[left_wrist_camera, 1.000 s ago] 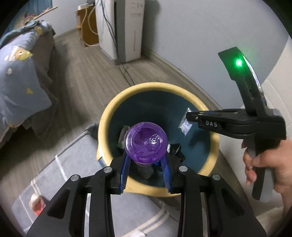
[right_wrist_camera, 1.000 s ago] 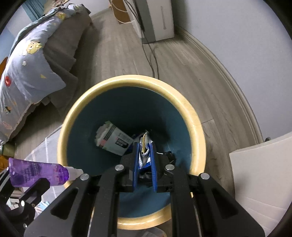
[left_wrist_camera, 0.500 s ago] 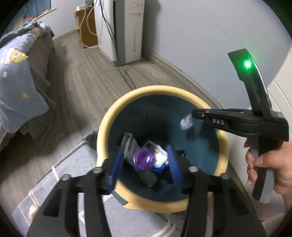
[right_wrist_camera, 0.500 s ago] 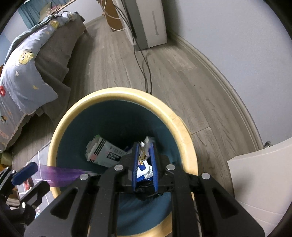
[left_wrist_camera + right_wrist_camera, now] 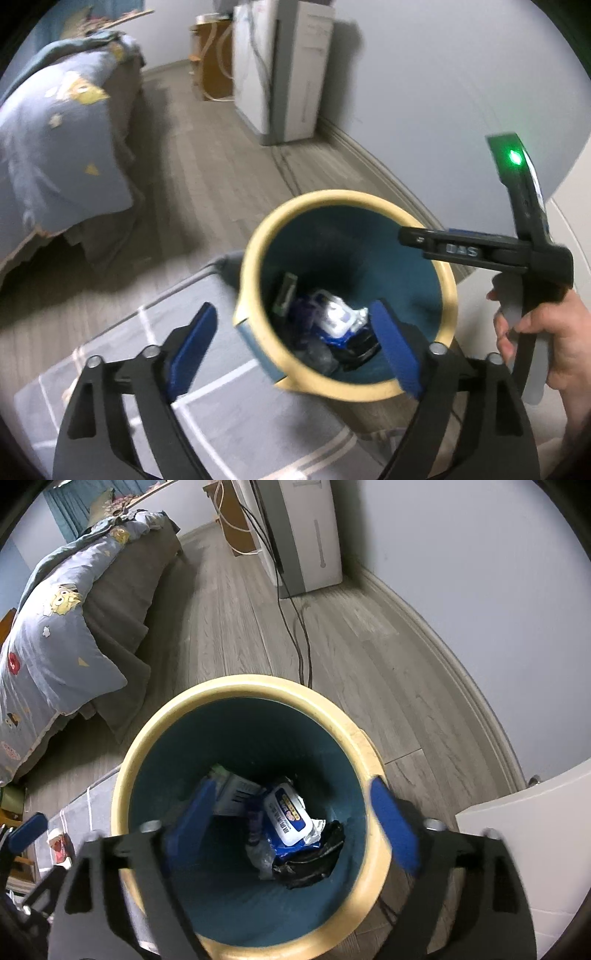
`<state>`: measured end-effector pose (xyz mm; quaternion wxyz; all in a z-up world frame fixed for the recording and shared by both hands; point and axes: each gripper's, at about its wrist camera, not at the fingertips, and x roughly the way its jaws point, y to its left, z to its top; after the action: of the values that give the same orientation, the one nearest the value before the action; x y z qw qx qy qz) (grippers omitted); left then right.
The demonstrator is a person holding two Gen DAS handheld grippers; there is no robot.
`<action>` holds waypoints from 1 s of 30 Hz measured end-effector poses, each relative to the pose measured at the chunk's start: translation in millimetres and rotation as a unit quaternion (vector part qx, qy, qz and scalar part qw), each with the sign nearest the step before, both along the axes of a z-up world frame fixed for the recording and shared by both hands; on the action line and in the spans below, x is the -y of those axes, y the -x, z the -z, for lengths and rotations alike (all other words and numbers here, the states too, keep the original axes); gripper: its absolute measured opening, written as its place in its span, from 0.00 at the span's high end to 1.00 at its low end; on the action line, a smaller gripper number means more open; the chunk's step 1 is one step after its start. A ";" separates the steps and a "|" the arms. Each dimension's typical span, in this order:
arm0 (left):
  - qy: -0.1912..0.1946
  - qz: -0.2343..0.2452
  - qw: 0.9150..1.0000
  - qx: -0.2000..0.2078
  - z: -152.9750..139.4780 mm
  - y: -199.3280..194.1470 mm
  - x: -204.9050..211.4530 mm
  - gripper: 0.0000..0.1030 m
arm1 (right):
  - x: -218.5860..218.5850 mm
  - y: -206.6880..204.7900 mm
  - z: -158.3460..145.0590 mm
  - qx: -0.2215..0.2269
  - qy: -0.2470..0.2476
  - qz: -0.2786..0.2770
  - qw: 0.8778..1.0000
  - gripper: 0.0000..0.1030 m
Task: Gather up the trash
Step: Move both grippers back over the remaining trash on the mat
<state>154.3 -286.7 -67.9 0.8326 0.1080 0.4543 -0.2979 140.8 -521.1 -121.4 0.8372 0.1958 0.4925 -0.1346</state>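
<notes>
A round bin with a yellow rim (image 5: 258,236) (image 5: 243,683) and teal inside stands on the floor. At its bottom lie several pieces of trash: a blue-and-white wipes pack (image 5: 288,814) (image 5: 334,314), a white carton (image 5: 236,792), a crumpled black bag (image 5: 314,856) and the purple bottle, mostly hidden. My left gripper (image 5: 295,350) is open and empty above the bin's near rim. My right gripper (image 5: 291,823) is open and empty over the bin's mouth; it shows in the left wrist view (image 5: 424,240) at the bin's right.
A bed with a blue patterned quilt (image 5: 55,635) is to the left. A white appliance (image 5: 306,535) with a black cable stands by the far wall. A grey rug (image 5: 147,369) lies under the bin's near side. A white surface (image 5: 535,830) is at right.
Both grippers opened. The purple bottle dropped from the left gripper into the bin, and the wrapper dropped from the right gripper. The left gripper drew back from the bin.
</notes>
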 end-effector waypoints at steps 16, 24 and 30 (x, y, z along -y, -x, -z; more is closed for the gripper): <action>-0.020 -0.114 0.992 0.047 -55.0 32.5 -125.0 0.08 | -89.7 27.9 -65.0 0.016 0.040 -0.025 0.999 0.06; -0.035 -0.185 0.980 0.068 -69.2 56.9 -215.2 0.07 | -166.2 43.9 -74.0 0.026 0.028 -0.089 0.995 0.06; -0.027 -0.230 0.971 0.059 -66.3 79.2 -262.3 0.07 | -219.1 58.5 -64.6 0.012 0.032 -0.147 0.989 0.06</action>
<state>75.1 -24.4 -1.6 0.9009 0.0403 0.4247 -0.0798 82.3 -302.0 -56.9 0.8598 0.0958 0.5010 -0.0234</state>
